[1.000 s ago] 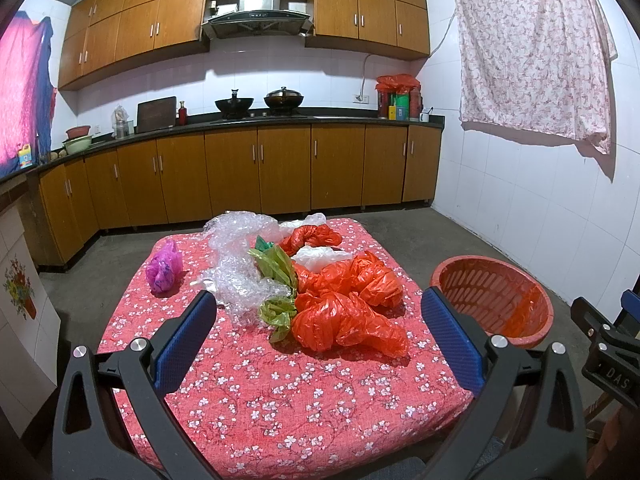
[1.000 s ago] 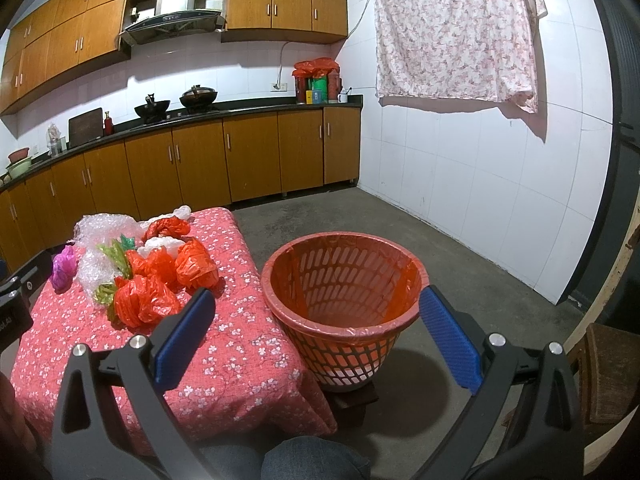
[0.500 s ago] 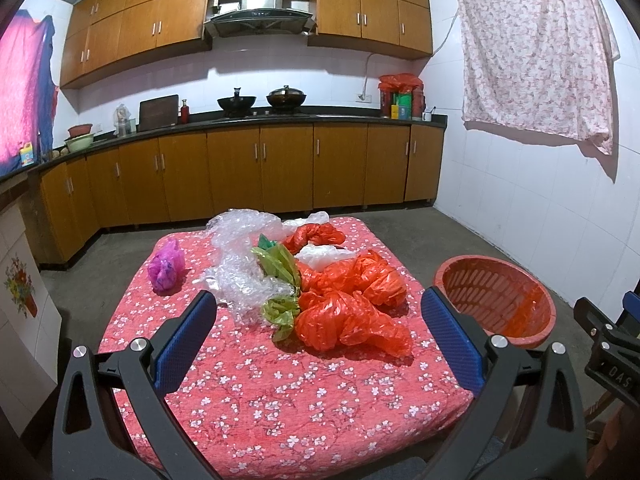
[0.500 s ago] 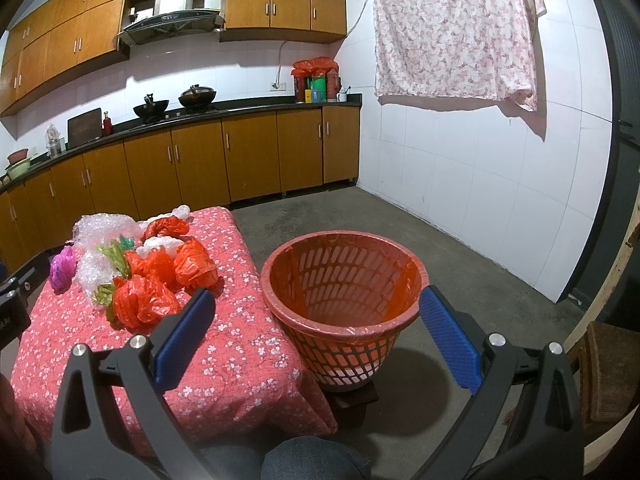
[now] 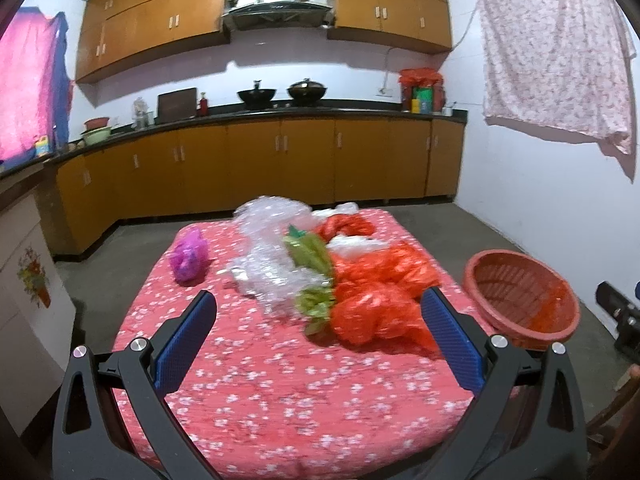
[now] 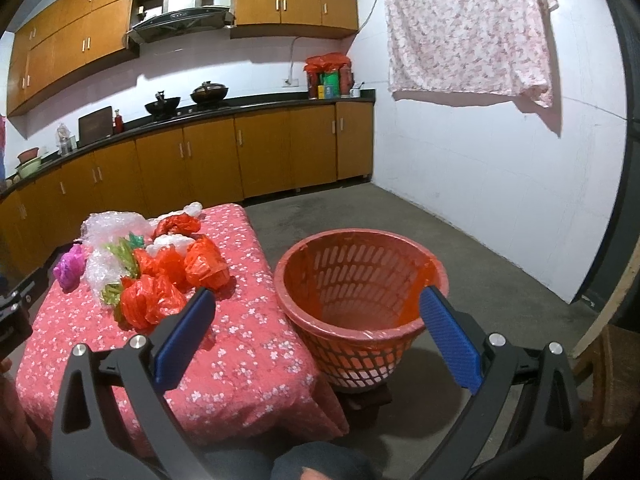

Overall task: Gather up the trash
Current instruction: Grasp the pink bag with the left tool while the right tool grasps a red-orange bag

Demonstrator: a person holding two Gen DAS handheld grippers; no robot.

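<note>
- Our left gripper [image 5: 318, 330] is spread wide with nothing between its blue pads [image 5: 184, 344]; it hangs above the near part of the table [image 5: 280, 400].
- Our right gripper [image 6: 316, 330] is likewise wide apart and holds nothing; its left finger sits over the table's near corner and its right finger over the rim of the basket [image 6: 360, 280].
- Just beyond our left gripper lies the trash: a heap of crumpled plastic bags toward the far right part of the floral red tablecloth [image 5: 248, 360].
- Nearest to us in the heap is a red-orange bag [image 5: 372, 316], with a second orange bag [image 5: 396, 266] behind it and a third [image 5: 346, 226] at the far edge.
- A green bag [image 5: 314, 276] runs between the orange ones and a mass of clear bubble wrap [image 5: 272, 264] on their left.
- A white bag [image 5: 352, 244] shows among the far orange ones.
- A small purple bag [image 5: 188, 256] sits apart from the heap, toward the table's left edge.
- The basket is an orange slotted bin lined with an orange bag, standing on the floor just beside the table's right side; from the right wrist view we see no trash inside it.
- Further out, wooden cabinets [image 6: 200, 160] run under a dark counter with two pots [image 6: 186, 98] on it.
- A floral cloth [image 6: 468, 28] hangs on the white wall at the right.
- The left wrist view is somewhat blurred.
</note>
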